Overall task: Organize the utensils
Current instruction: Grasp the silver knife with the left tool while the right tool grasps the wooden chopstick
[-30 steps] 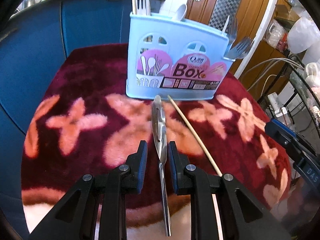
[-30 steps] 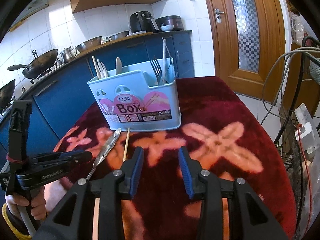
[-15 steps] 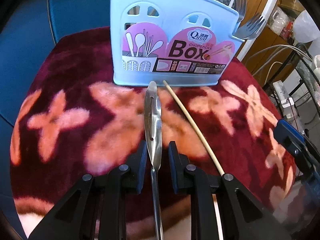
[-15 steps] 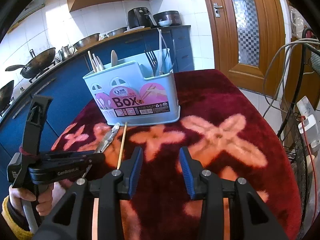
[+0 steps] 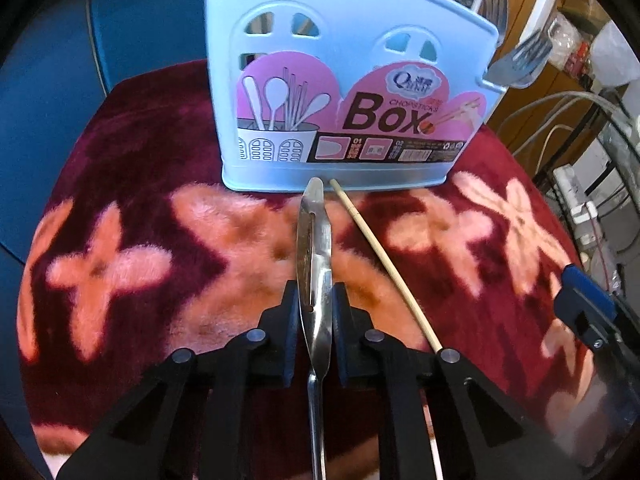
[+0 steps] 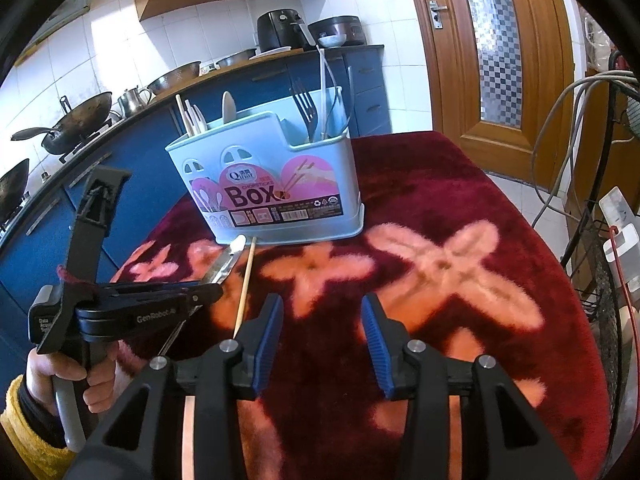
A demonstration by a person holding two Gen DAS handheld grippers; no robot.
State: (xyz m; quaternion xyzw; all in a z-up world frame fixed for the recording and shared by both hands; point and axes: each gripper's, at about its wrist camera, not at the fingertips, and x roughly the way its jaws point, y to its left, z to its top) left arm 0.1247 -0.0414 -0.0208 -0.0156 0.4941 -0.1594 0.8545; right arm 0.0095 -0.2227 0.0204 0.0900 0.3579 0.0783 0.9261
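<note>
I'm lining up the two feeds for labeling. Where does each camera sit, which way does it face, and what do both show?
Left wrist: sits on the left gripper, looking along its fingers at the blue utensil box; its jaws flank a metal knife, and the right gripper's blue tip shows at the right edge.
Right wrist: sits on the right gripper, open and empty, facing the box and the kitchen counter; the person's left hand shows.
Shared: box, knife, wooden chopstick, floral cloth.

You are working in a home kitchen. Blackened woks (image 6: 76, 118) sit on a stove beside blue base cabinets (image 6: 132, 184), under white wall tiles (image 6: 224, 20). A black air fryer (image 6: 282, 32) stands on the counter, near a panelled wooden door (image 6: 492, 48).
</note>
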